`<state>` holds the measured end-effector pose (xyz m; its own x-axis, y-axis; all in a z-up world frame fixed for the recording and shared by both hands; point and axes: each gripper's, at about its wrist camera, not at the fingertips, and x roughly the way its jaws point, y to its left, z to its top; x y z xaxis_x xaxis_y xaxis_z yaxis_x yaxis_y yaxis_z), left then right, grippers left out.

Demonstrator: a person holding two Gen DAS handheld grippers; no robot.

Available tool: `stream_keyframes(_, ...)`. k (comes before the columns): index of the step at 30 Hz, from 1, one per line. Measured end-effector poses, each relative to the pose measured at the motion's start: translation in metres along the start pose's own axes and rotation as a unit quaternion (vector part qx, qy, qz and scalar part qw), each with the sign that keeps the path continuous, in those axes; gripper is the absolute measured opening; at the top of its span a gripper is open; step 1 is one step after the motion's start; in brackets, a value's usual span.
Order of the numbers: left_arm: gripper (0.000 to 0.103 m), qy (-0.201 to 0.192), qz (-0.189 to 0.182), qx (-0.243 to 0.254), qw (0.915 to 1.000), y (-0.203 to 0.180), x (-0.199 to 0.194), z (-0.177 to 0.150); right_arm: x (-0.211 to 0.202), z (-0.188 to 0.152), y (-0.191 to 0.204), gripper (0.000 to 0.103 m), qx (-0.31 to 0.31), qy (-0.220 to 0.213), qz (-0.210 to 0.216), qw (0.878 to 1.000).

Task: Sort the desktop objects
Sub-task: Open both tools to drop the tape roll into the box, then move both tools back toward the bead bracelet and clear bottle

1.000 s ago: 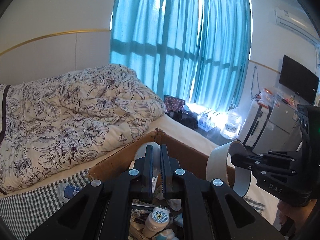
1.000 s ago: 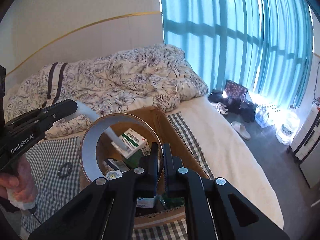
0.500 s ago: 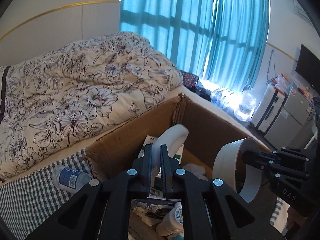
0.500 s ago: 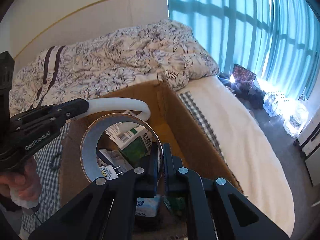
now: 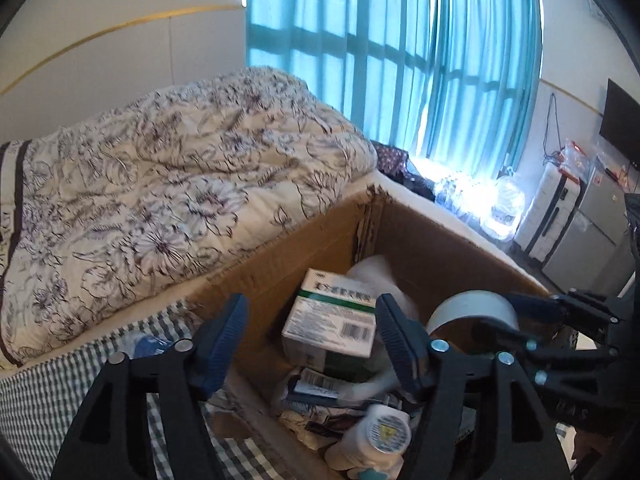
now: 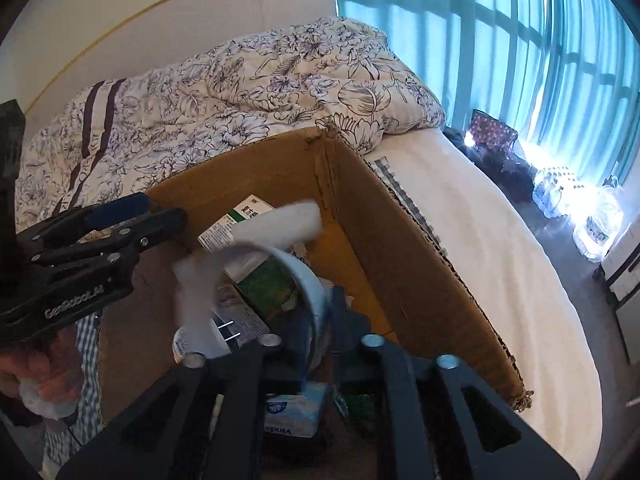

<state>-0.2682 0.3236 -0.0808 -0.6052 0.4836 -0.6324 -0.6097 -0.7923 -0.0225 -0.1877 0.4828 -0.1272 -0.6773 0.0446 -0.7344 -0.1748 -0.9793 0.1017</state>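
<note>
A cardboard box sits on the bed and holds a green-and-white carton, a white pill bottle and other small items. My left gripper is open over the box; the white curved piece it held is loose and blurred above the carton. My right gripper is shut on a roll of tape, which also shows in the left wrist view, held over the box's inside.
A floral quilt lies behind the box. A small bottle lies on the checked sheet left of the box. The bed's edge drops to the floor on the right, by blue curtains.
My left gripper opened and let go of the white curved piece, which drops into the box. Both grippers moved lower over the box; the tape roll stays held.
</note>
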Motion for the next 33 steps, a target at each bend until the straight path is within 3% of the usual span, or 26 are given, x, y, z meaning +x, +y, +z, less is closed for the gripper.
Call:
stream_keyframes(2, 0.071, -0.008, 0.001, -0.009, 0.9999, 0.006, -0.009, 0.003, -0.005, 0.003, 0.002, 0.054, 0.0, -0.008, -0.007, 1.0)
stream_keyframes(10, 0.075, -0.032, 0.014, -0.032, 0.9989, 0.03, -0.045, 0.01, -0.035, 0.012, 0.013, 0.058, -0.002, -0.043, -0.005, 0.999)
stream_keyframes(14, 0.084, -0.055, 0.028, -0.039, 0.9973, 0.044, -0.072, 0.011, -0.055, 0.016, 0.023, 0.078, -0.001, -0.068, -0.009, 0.998)
stream_keyframes(18, 0.097, -0.078, 0.054, -0.045, 0.9944, 0.061, -0.101, 0.013, -0.078, 0.019, 0.037, 0.088, -0.006, -0.091, -0.018, 0.996)
stream_keyframes(24, 0.103, -0.104, 0.098, -0.047, 0.9886, 0.085, -0.139, 0.008, -0.105, 0.018, 0.058, 0.101, -0.007, -0.124, -0.032, 0.992)
stream_keyframes(33, 0.103, -0.113, 0.162, -0.058, 0.9786, 0.125, -0.18, -0.014, -0.126, 0.017, 0.082, 0.103, -0.007, -0.135, 0.008, 0.991)
